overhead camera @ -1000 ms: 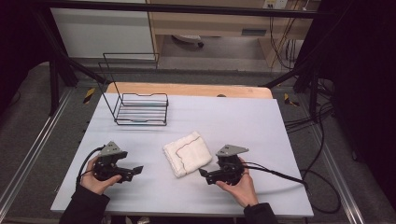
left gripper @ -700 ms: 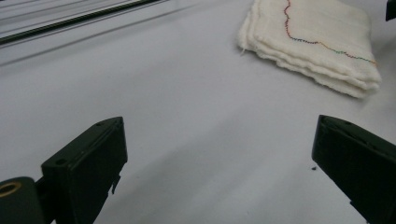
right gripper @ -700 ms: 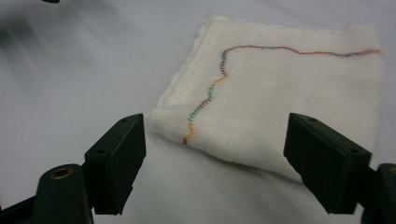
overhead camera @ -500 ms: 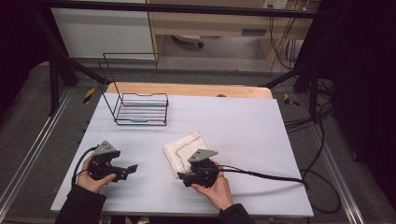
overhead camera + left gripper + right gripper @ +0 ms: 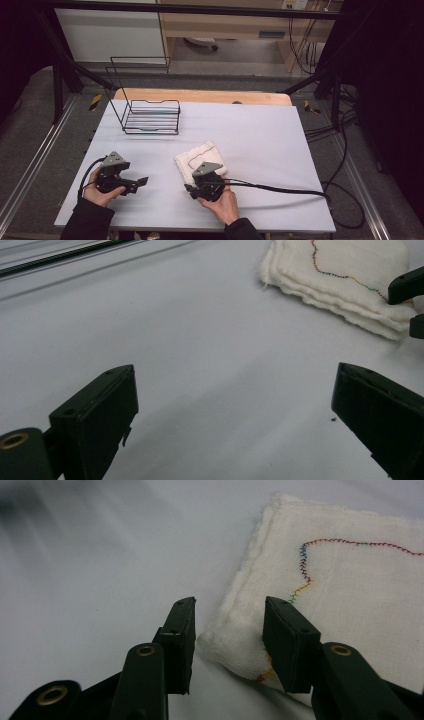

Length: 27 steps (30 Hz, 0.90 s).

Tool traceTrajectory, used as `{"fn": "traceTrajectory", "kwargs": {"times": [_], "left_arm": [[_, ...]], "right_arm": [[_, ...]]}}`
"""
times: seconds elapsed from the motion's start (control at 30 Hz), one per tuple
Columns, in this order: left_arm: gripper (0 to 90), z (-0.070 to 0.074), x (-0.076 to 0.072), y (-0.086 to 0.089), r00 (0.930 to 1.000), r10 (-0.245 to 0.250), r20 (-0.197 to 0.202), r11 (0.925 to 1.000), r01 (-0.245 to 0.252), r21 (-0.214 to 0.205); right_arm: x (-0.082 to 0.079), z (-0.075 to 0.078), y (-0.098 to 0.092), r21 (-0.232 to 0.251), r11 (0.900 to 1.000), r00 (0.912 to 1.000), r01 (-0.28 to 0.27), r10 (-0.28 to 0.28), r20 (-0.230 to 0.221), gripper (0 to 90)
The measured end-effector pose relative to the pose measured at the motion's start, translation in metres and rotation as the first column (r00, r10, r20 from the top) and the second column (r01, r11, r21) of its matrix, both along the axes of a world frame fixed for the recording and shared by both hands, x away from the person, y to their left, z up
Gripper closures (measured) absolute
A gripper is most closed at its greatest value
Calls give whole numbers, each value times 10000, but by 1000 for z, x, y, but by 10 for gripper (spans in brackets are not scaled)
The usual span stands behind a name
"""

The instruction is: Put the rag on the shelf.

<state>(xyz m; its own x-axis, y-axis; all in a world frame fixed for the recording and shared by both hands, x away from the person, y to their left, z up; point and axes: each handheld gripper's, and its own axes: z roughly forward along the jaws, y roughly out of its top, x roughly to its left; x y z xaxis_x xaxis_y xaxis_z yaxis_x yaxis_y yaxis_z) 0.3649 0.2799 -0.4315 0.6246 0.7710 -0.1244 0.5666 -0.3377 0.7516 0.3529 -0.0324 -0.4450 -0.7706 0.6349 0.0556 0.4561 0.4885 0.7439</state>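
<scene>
A pale grey table (image 5: 280, 150) fills the middle of the high view, with a wooden strip (image 5: 200, 95) along its far edge, a black wire rack (image 5: 150, 117) at upper left, and dark floor and cables around it. The folded white cloth (image 5: 200, 157) lies at lower centre. The right gripper (image 5: 227, 630) has just been closing its jaws about the cloth's near corner, one pad on top and one beside it; the left gripper (image 5: 235, 410), lower left, gapes wide over bare table.
</scene>
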Motion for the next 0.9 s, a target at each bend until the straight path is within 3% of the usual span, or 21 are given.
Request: {"fn": "traceTrajectory", "kwargs": {"times": [0.3, 0.5, 0.7, 0.9], "left_arm": [[53, 0, -1, 0, 10000, 39, 10, 10000, -39, 0], [55, 1, -1, -1, 10000, 58, 25, 10000, -57, -50], [57, 3, -3, -6, 10000, -58, 54, 10000, 58, -4], [68, 9, -6, -27, 9995, -310, 108, 9992, 312, -245]], "right_arm": [[-2, 0, -1, -420, 9990, 9997, 155, -147, 210, 831], [-4, 5, -6, -605, 9980, 9996, -173, 186, 210, 850], [-10, 10, -31, -589, 9968, 9985, -536, 528, -145, 852], [-20, 7, -56, -578, 9946, 9959, -857, 837, -357, 837]]}}
